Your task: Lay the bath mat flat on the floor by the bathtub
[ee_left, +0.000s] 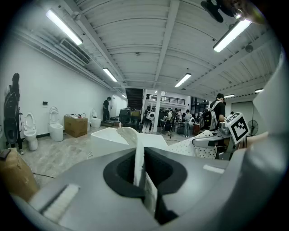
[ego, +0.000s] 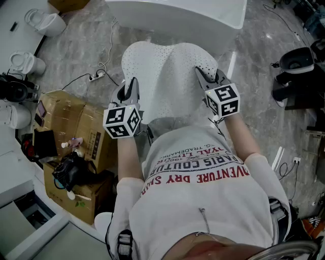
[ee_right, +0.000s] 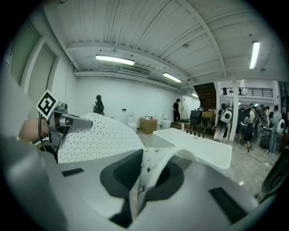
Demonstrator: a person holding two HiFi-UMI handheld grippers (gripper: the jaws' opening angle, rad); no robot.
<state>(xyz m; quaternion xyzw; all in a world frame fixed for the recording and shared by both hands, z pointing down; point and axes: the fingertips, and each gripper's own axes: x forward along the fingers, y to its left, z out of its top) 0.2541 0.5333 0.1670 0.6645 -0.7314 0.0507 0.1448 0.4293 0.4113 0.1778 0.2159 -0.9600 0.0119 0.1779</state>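
The white perforated bath mat [ego: 165, 76] hangs in the air in front of me, held by its two near corners and sagging between them. My left gripper [ego: 133, 85] is shut on the mat's left corner, and the mat's edge [ee_left: 139, 155] stands pinched between its jaws. Shut on the right corner is my right gripper [ego: 201, 74], with the mat's folded edge [ee_right: 151, 173] rising out of its jaws. The white bathtub [ego: 193, 15] lies on the floor just beyond the mat. From the right gripper view, the mat [ee_right: 99, 135] spreads left towards the other gripper.
Cardboard boxes [ego: 71, 122] with loose items stand at my left. Toilets [ego: 45, 23] line the far left wall, and a power strip with cables [ego: 99, 76] lies on the marble floor. A black toilet [ego: 297, 61] stands at the right. Several people stand far off.
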